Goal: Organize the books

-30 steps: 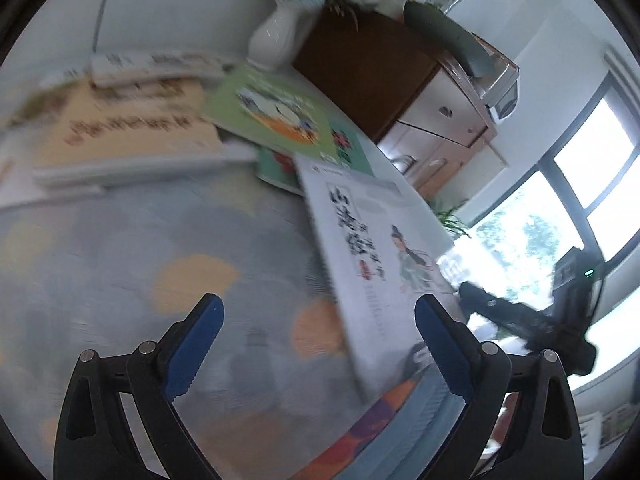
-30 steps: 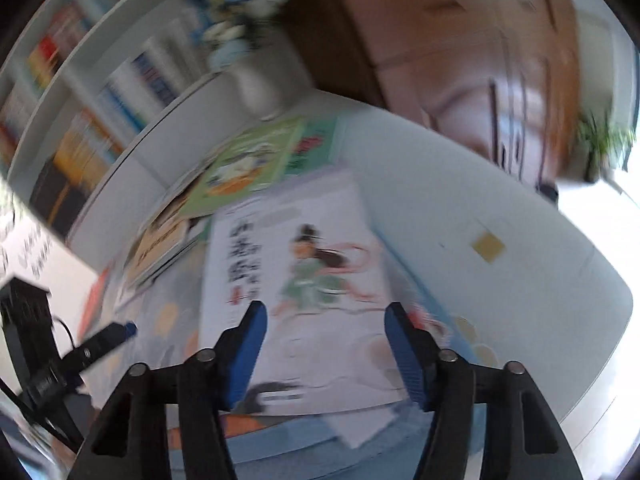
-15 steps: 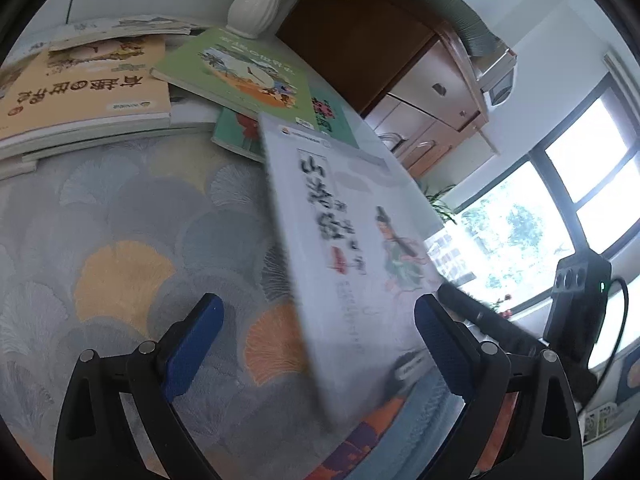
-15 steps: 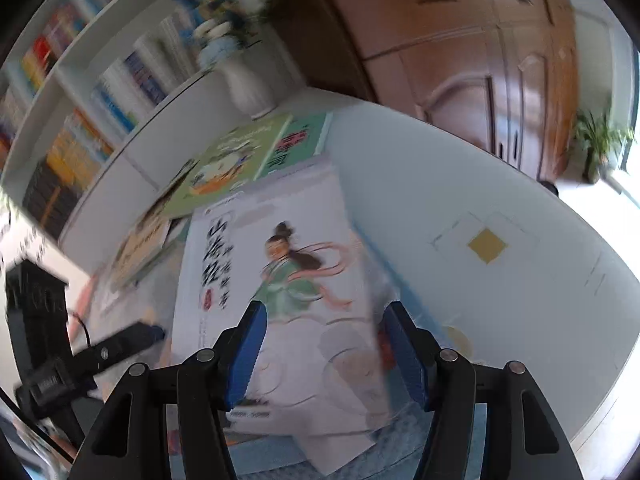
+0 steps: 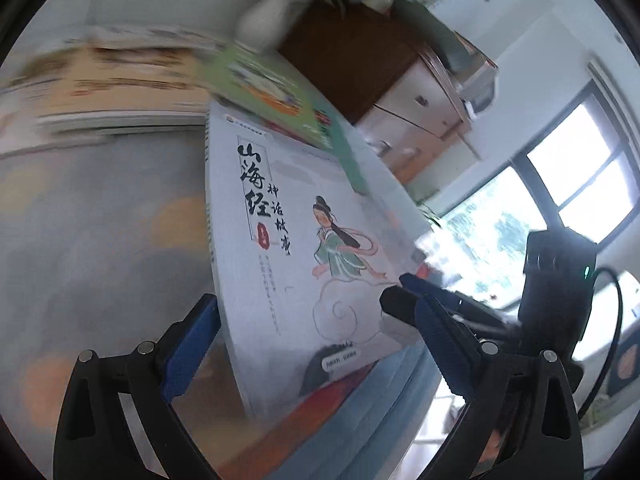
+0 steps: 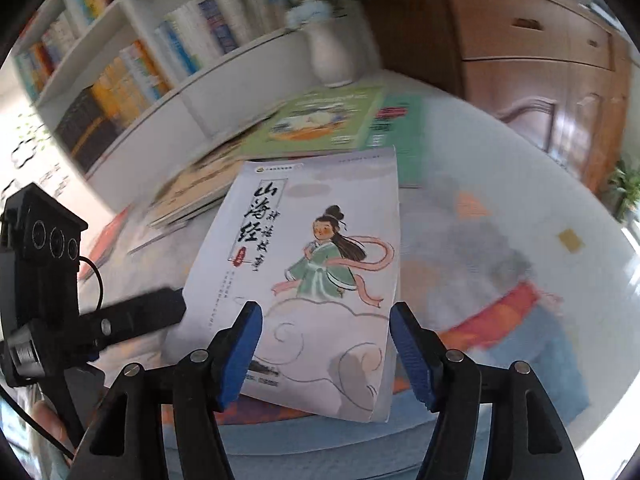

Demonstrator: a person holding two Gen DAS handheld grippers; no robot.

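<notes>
A white book (image 5: 304,240) with black brush lettering and a figure in a green robe lies tilted over the patterned tablecloth (image 5: 100,220). My left gripper (image 5: 316,312) is open, and the book's near end sits between its blue fingers without contact. In the right wrist view the same book (image 6: 320,264) runs under my right gripper (image 6: 326,316). Its jaws are opening, with the book's near edge between the pads and neither pad pressing on it. A black finger of the left gripper (image 6: 140,312) reaches the book's left edge. A right finger (image 5: 404,280) lies at its right edge.
A green book (image 6: 320,120) and an orange-yellow book (image 5: 120,80) lie overlapped beyond the white one. A white vase (image 6: 332,56) stands behind them, with a bookshelf (image 6: 140,60) to the left and a brown wooden cabinet (image 6: 520,40) to the right. Windows fill the far right.
The white book now sits closer and more centred between both pairs of fingers. The right jaws have widened and the right view has rolled. The left gripper has shifted sideways.
</notes>
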